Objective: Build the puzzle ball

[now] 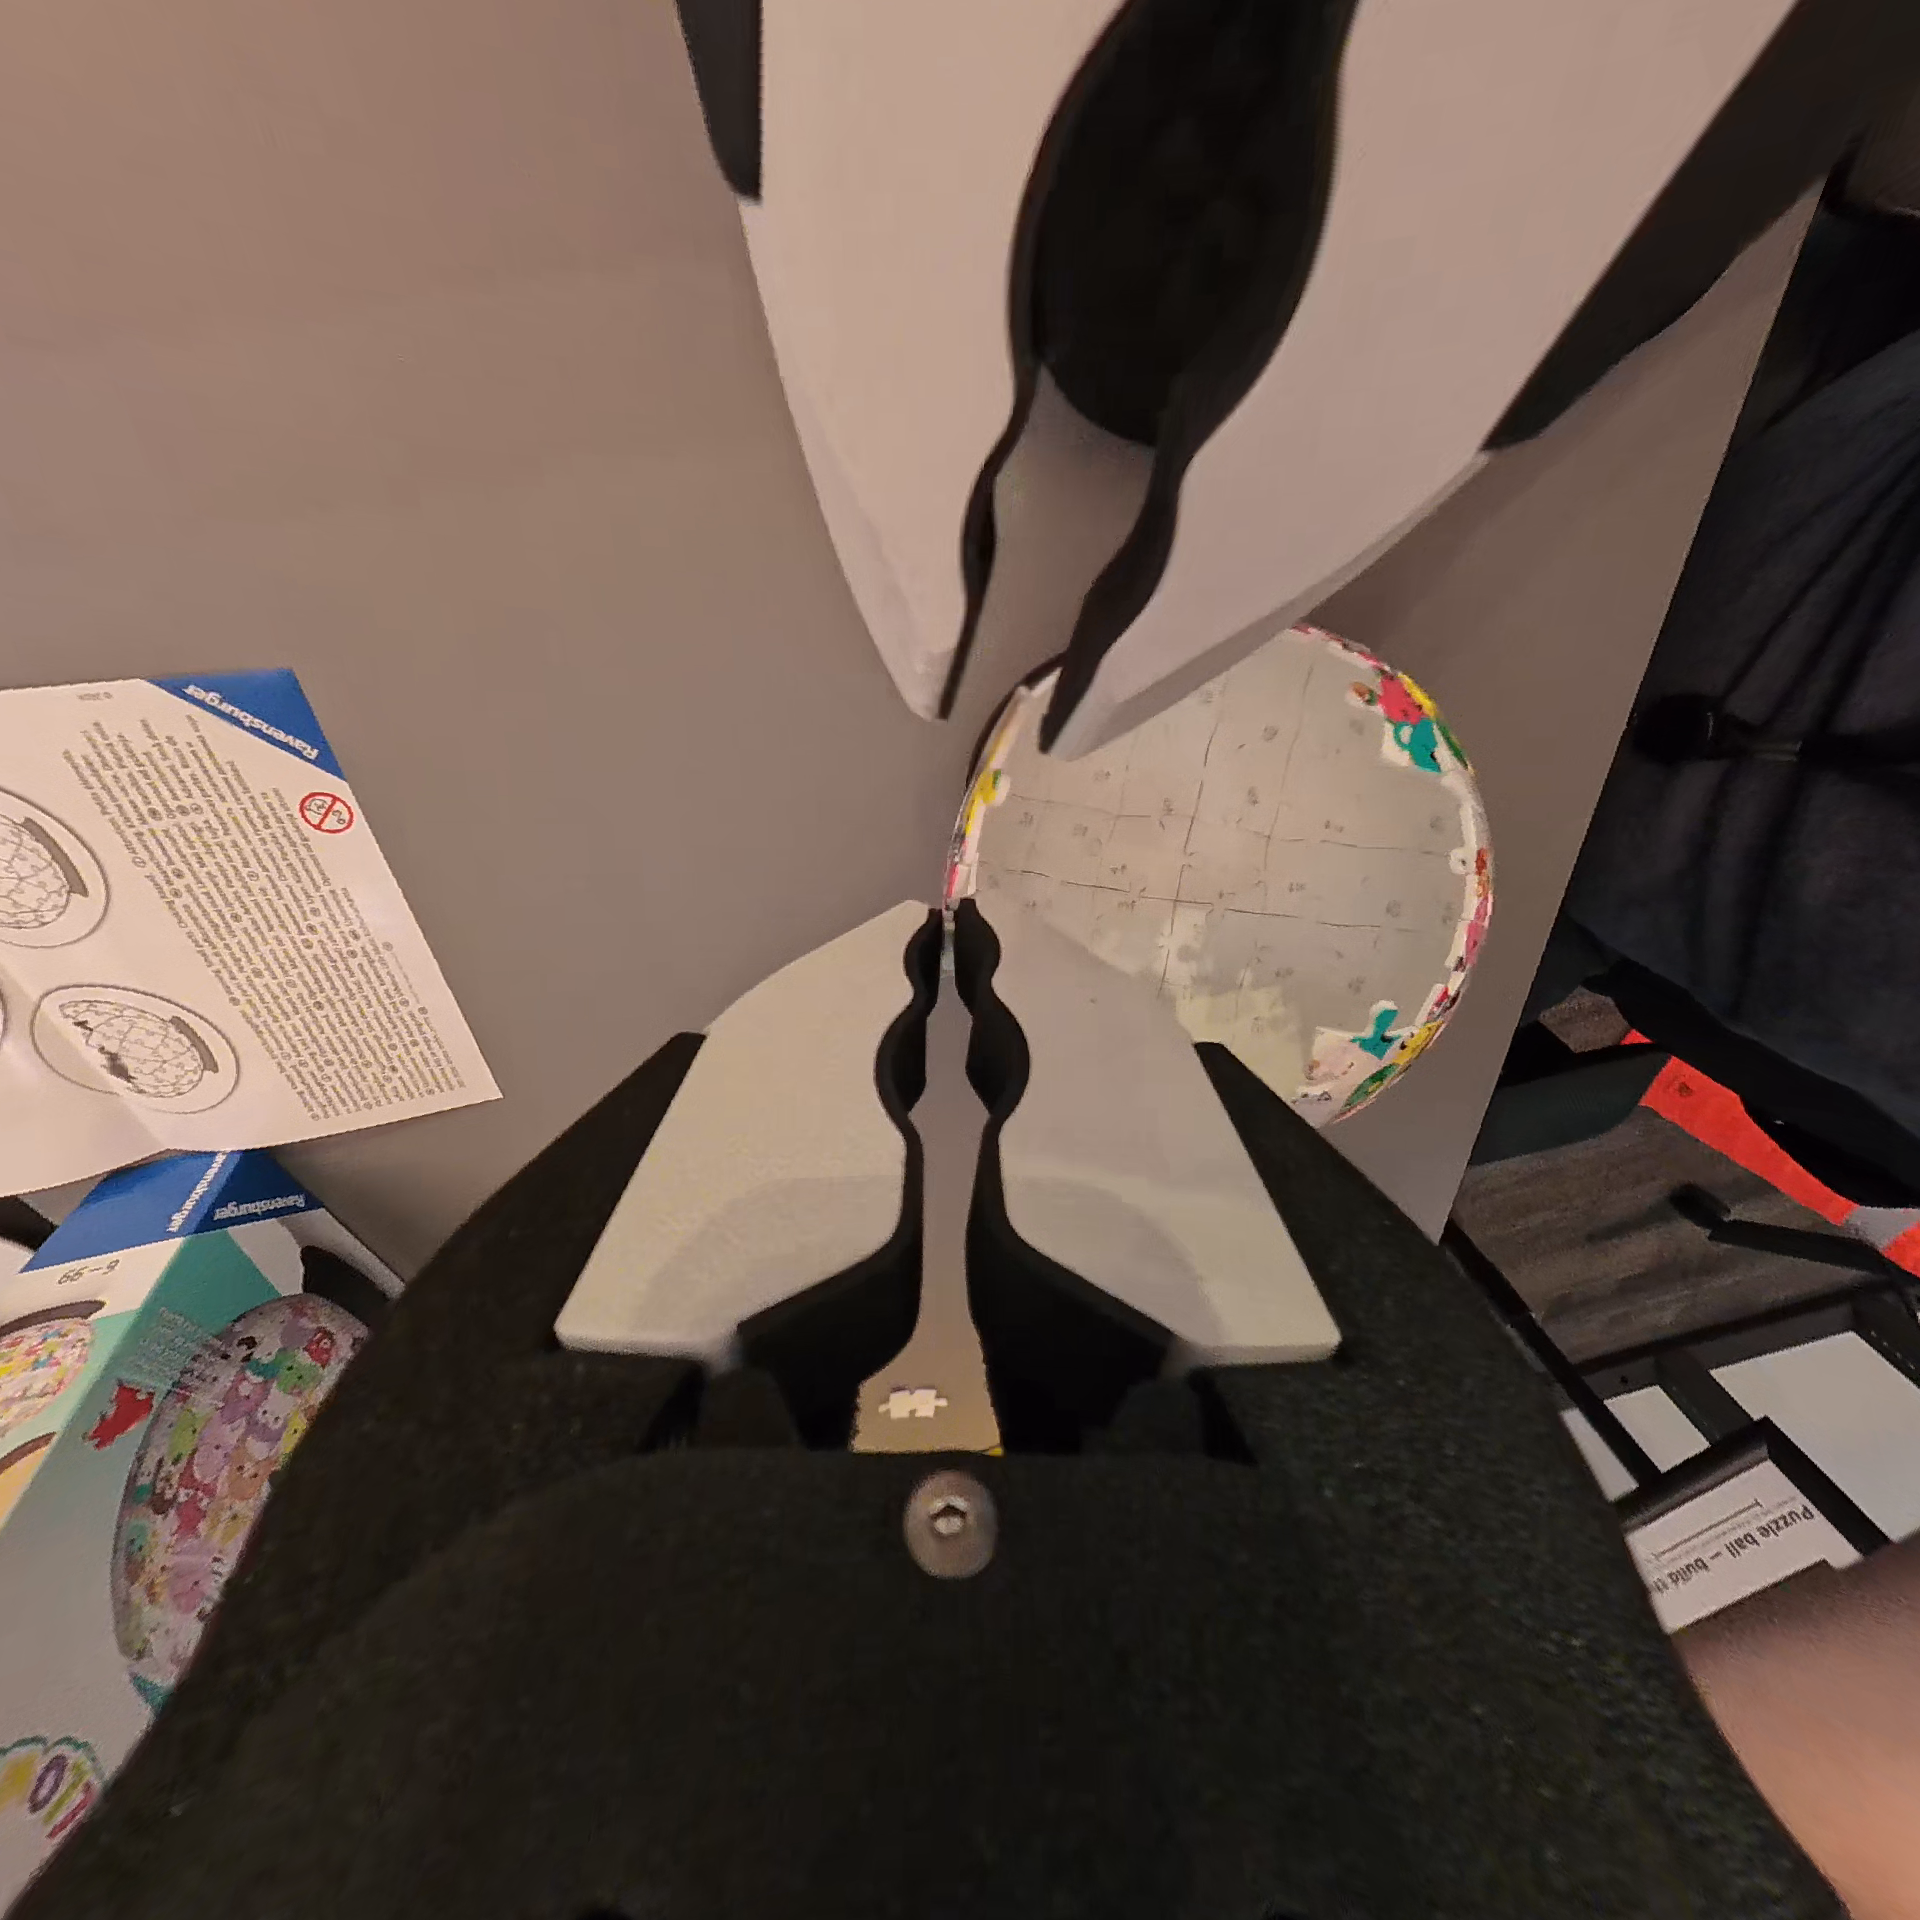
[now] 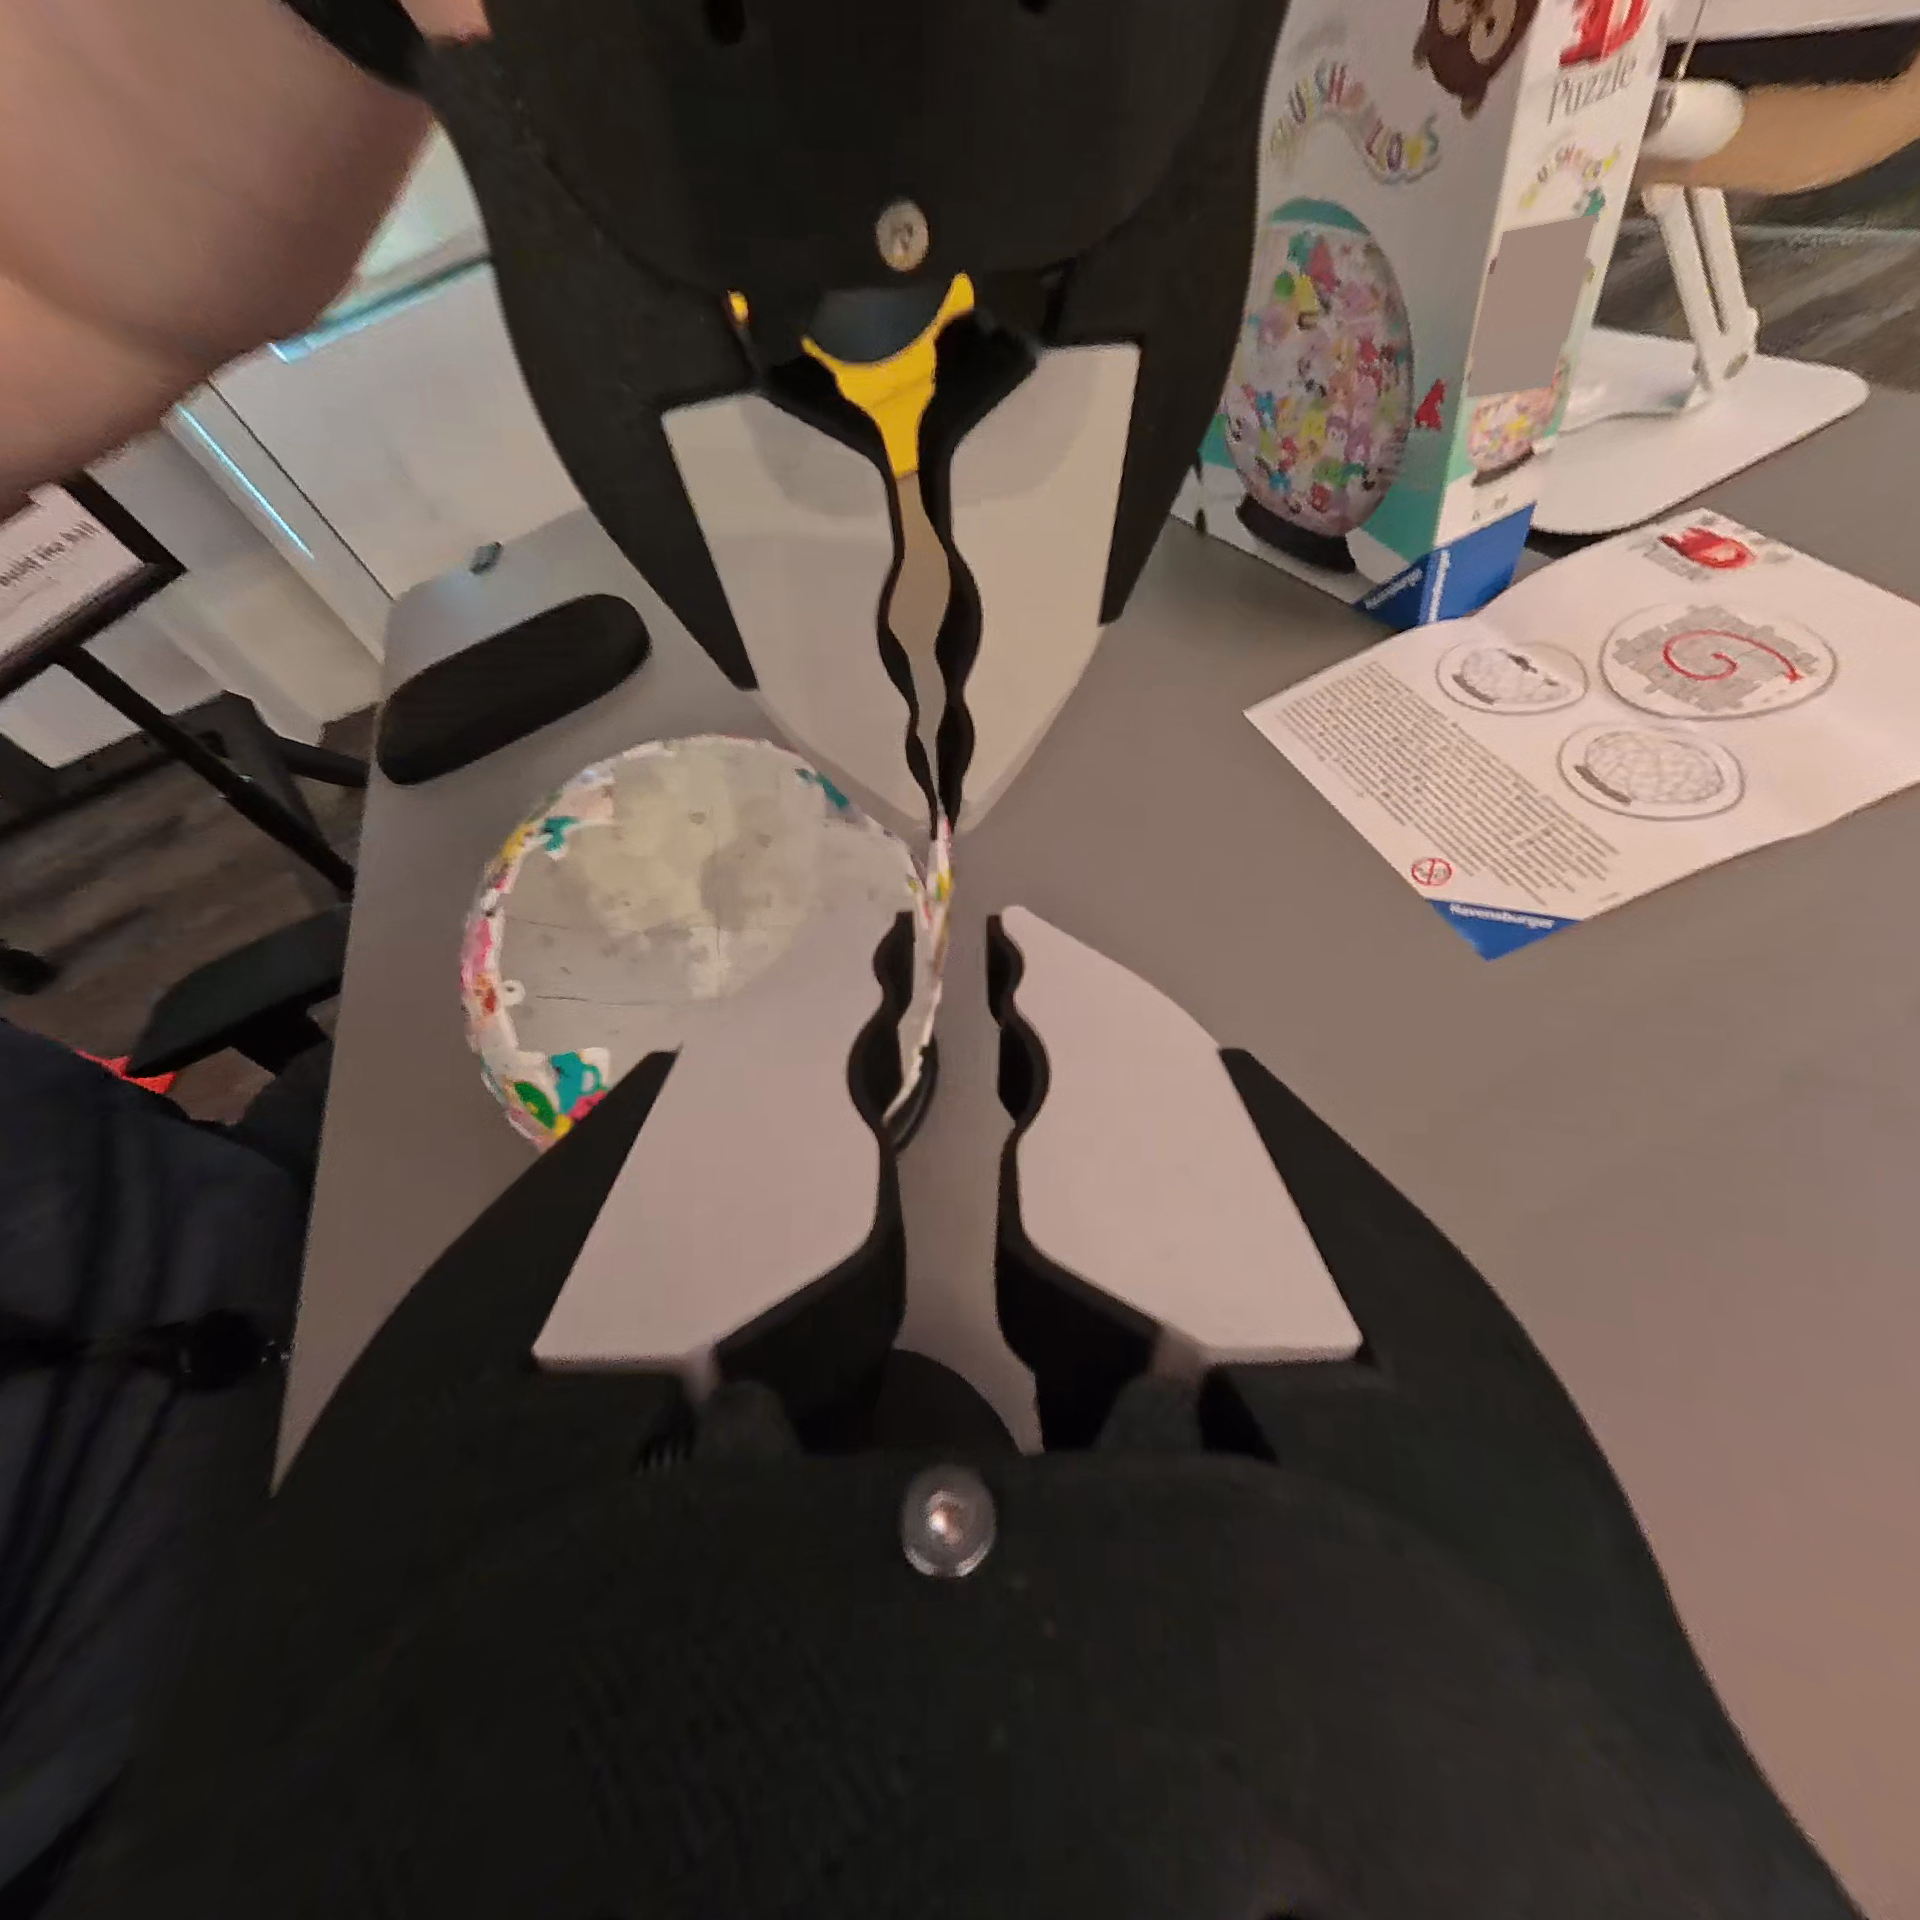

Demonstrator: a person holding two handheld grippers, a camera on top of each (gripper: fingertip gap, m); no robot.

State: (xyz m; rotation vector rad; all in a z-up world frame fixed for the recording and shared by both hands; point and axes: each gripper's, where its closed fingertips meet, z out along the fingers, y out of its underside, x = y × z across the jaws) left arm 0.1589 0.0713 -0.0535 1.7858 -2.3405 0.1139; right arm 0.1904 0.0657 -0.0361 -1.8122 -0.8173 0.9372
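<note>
Hand-held gripper on the left point(image 1: 948, 914) is seen pinched tight on the rim of the puzzle ball point(image 1: 1226, 873), its two tips pressed together with only the thin shell edge between them. The ball is a half-built bowl, open side facing the left wrist view, and appears to be held up just over the grey worktop point(image 1: 520, 468) by that single pinch.

The right hand-held gripper point(image 2: 948, 920) is brought to the same rim, just beside the left one's grip. Its fingers are parted a little, and one tip sits inside the shell while the other is outside; whether a loose piece is carried between them cannot be told.

Risk is judged high at the rim. The whole shell is being carried on one narrow edge, so any twist from the left could pop the interlocked pieces apart there. If the right is closed too hard or pushed sideways, the seam next to the left's grip could be sprung and the bowl dropped to the worktop.

Beyond the ball from the right-hand view, the instruction sheet point(image 2: 1579, 727) is lying flat and the puzzle box point(image 2: 1434, 312) is standing behind it, both well clear. One loose piece point(image 1: 912, 1405) is glimpsed on the worktop, nearer the left wrist camera than the ball.
</note>
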